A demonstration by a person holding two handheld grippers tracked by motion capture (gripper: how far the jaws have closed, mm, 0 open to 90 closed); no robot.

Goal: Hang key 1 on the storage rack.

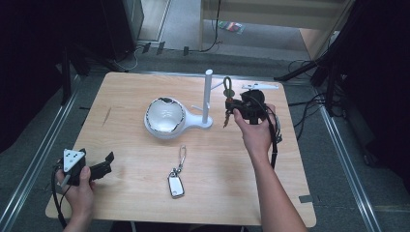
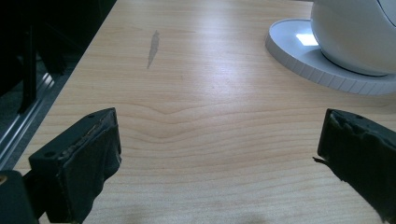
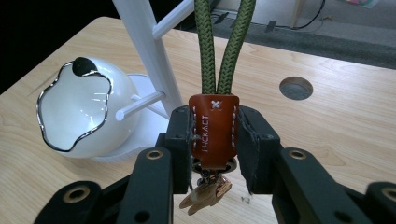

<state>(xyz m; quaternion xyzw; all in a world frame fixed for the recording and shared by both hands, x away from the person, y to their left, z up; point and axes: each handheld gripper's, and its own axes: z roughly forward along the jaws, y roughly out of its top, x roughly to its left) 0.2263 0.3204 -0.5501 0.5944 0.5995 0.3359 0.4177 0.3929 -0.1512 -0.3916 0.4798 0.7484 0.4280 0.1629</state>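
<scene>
Near the worktop's (image 1: 121, 87) front left corner my left tool (image 1: 99, 166) rests with jaws spread apart on bare wood. The silver key fob with its ring (image 1: 177, 180) lies near the front edge. Beside the white peg stand with its white bowl (image 1: 207, 99), my right tool (image 3: 215, 140) is clamped on the green cord key strap with its brown leather tab (image 3: 214, 133), toward the far right corner.
</scene>
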